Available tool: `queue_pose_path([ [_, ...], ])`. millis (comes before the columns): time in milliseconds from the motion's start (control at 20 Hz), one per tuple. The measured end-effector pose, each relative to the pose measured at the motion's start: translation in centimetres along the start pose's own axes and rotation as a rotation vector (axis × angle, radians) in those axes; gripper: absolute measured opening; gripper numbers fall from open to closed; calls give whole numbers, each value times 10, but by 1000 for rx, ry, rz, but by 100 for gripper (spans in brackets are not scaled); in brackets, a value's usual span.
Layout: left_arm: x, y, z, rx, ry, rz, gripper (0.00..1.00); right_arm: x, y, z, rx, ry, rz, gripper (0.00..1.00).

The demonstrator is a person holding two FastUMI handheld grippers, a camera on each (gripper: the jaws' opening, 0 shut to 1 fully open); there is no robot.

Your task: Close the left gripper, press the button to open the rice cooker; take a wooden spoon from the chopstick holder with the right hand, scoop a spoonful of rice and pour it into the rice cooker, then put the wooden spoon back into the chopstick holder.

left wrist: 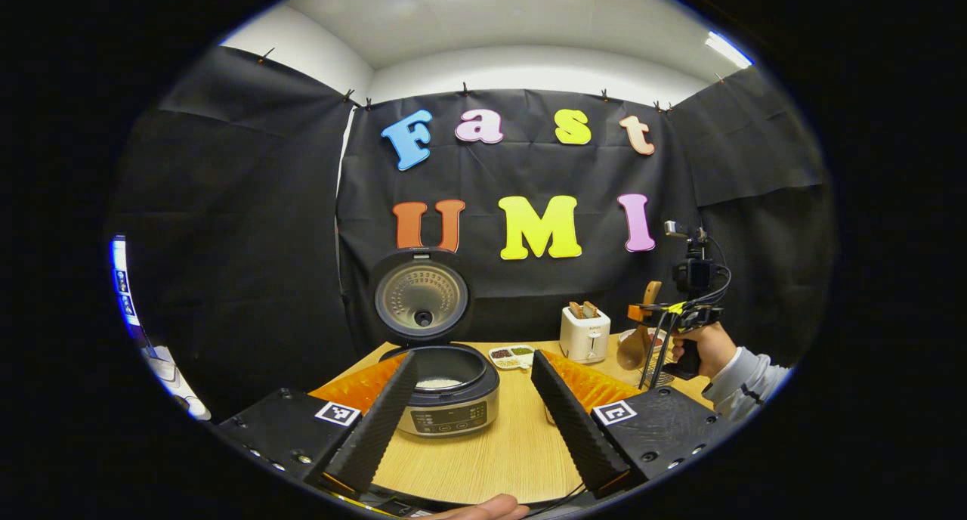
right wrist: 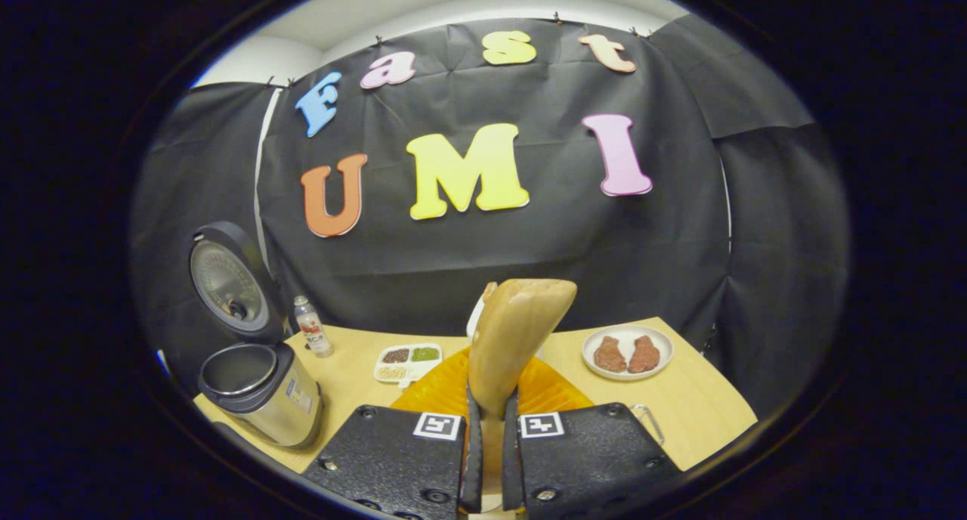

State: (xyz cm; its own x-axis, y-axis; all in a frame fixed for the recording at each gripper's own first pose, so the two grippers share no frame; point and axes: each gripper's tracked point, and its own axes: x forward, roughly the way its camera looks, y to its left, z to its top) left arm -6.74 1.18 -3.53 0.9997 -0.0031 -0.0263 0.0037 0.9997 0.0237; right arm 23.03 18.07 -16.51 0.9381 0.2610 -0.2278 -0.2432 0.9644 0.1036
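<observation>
Two grippers are held over the desk, each in a person's hand. In the left gripper view the left gripper sits low and level, its fingers spread wide apart and holding nothing, framing the rice cooker, which stands on the desk with its lid swung upright and some white rice visible in the pot. Farther off on the right, a hand with a grey sleeve holds the right gripper raised near the chopstick holder, beside a white toaster and a small divided tray of grains. In the right gripper view the right gripper's fingers are closed tight on the wooden spoon, both pressing its handle, with the bowl standing upright above them. The open rice cooker lies to the left, a small bottle just behind it, and a plate with two brown pieces sits to the right.
</observation>
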Motion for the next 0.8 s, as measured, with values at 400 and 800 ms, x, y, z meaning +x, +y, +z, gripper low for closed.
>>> queue_pose_path([
  [400, 8, 9, -11, -46, 39, 1, 96, 21, 31, -48, -56, 22, -71, 16],
  [800, 17, 13, -24, -44, 67, 11, 96, 47, 31, -93, -127, 47, -144, 16],
])
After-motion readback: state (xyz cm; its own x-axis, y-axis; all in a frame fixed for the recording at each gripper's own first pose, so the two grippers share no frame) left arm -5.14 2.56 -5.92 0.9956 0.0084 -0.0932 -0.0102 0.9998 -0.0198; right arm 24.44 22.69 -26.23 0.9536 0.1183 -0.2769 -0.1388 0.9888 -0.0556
